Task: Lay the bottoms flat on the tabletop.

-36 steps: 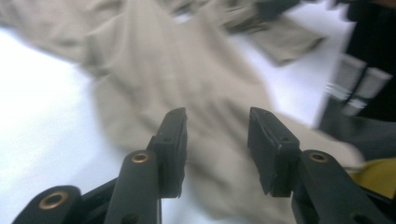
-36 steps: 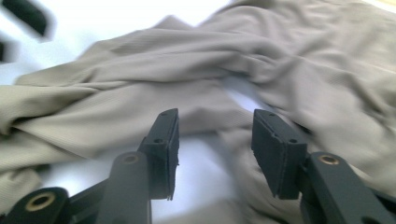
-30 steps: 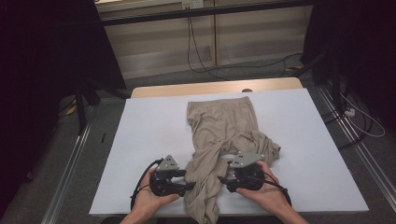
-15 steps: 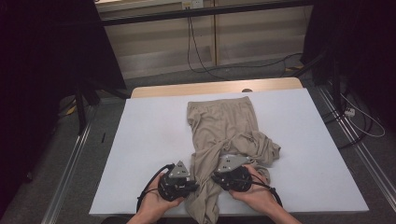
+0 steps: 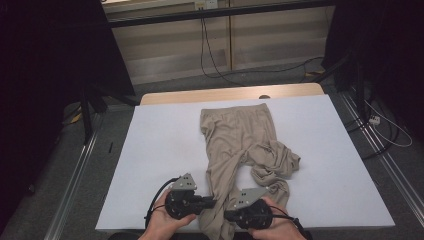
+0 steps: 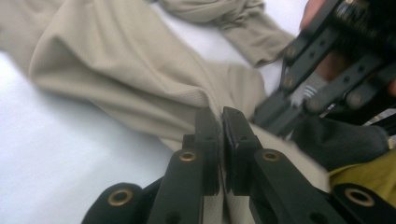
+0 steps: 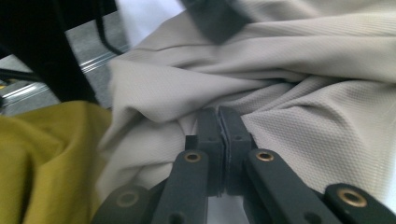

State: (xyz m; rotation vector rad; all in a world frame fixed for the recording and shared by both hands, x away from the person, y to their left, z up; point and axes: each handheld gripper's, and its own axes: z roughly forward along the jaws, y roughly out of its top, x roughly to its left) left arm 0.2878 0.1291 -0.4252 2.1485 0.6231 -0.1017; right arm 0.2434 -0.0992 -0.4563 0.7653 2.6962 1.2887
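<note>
Two grips made: left tool (image 5: 209,204) and right tool (image 5: 229,215) have just clamped down on the near leg hem of the beige trousers (image 5: 239,145), fabric pinched in both. Straightening or folding not begun, I'd say. Trousers lie mid-table (image 5: 160,150), waistband far, one leg flat, other leg bunched and twisted rightward.

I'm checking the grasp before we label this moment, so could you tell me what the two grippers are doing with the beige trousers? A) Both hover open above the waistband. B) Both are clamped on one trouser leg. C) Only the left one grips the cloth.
B: the left gripper and the right gripper each pinch fabric of the beige trousers, on the leg at the white table near edge.
</note>
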